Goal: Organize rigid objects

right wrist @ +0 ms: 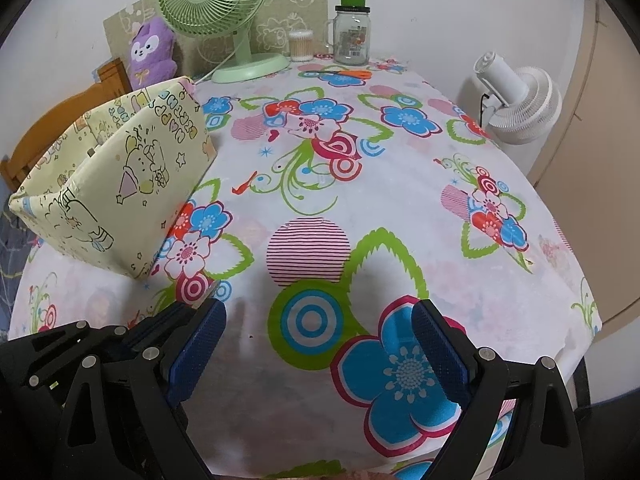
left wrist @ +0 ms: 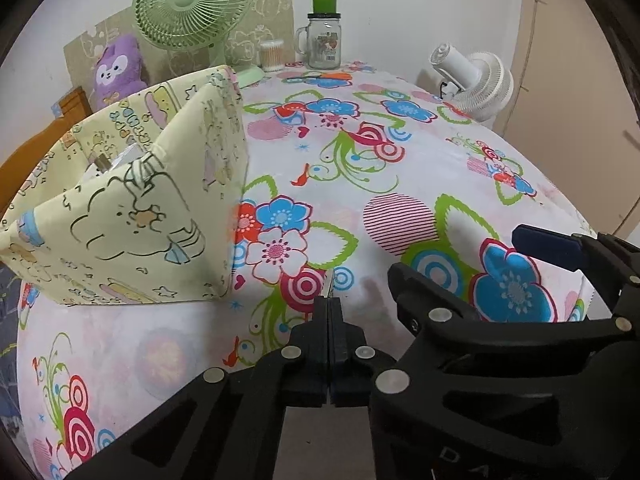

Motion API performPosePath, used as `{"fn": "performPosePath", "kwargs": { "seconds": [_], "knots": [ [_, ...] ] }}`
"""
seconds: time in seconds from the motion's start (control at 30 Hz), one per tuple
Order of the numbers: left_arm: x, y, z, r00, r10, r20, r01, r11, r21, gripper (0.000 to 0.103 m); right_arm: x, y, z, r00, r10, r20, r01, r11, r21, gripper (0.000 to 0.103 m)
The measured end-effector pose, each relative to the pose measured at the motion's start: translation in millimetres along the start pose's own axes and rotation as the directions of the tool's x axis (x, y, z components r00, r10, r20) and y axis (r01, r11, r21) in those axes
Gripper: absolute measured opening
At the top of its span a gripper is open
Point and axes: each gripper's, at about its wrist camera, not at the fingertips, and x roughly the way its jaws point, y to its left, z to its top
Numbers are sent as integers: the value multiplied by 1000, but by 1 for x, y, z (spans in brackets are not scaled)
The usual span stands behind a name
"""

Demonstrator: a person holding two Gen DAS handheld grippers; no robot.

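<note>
A pale yellow fabric box [left wrist: 140, 208] [right wrist: 120, 184] printed with cartoons stands open-topped on the left of the flowered tablecloth [left wrist: 360, 168] [right wrist: 360, 208]. Something white lies inside the box, mostly hidden by its walls. My left gripper [left wrist: 328, 304] is shut, its black fingers pressed together just right of the box's near corner. A thin pale sliver shows at its tips, and I cannot tell what it is. My right gripper [right wrist: 320, 344] [left wrist: 472, 264] hovers open over the near part of the cloth. Nothing is between its blue pads [right wrist: 200, 352].
Along the back wall stand a green desk fan [left wrist: 192, 12] [right wrist: 216, 4], a purple plush toy [right wrist: 150, 54], a cotton swab tub [right wrist: 301, 45] and a green-lidded glass jar mug [left wrist: 324, 36] [right wrist: 352, 28]. A white fan [right wrist: 520, 104] stands off the right edge. A wooden chair [right wrist: 52, 128] is behind the box.
</note>
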Motion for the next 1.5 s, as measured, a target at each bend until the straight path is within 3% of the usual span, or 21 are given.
{"fn": "performPosePath", "kwargs": {
  "seconds": [0.73,1.13,1.37,1.43,1.47,1.5],
  "knots": [
    [-27,-1,17,999,6,49,-7,1000,21,0,-25,-1,13,999,0,49,-1,1000,29,96],
    [-47,3,34,998,-31,60,29,999,38,0,-48,3,30,997,-1,79,-1,1000,23,96],
    [-44,12,25,997,-31,64,30,999,13,0,-46,4,24,997,-12,75,11,1000,13,96],
    [-41,15,20,997,-32,63,32,999,5,16,-41,5,20,998,-16,62,16,1000,8,96],
    [-39,18,17,997,-32,65,32,999,-9,30,-39,5,18,998,-18,57,18,1000,8,96],
    [-38,20,15,997,-32,67,33,999,-15,31,-37,4,17,998,-19,52,19,1000,10,96]
  ]
}}
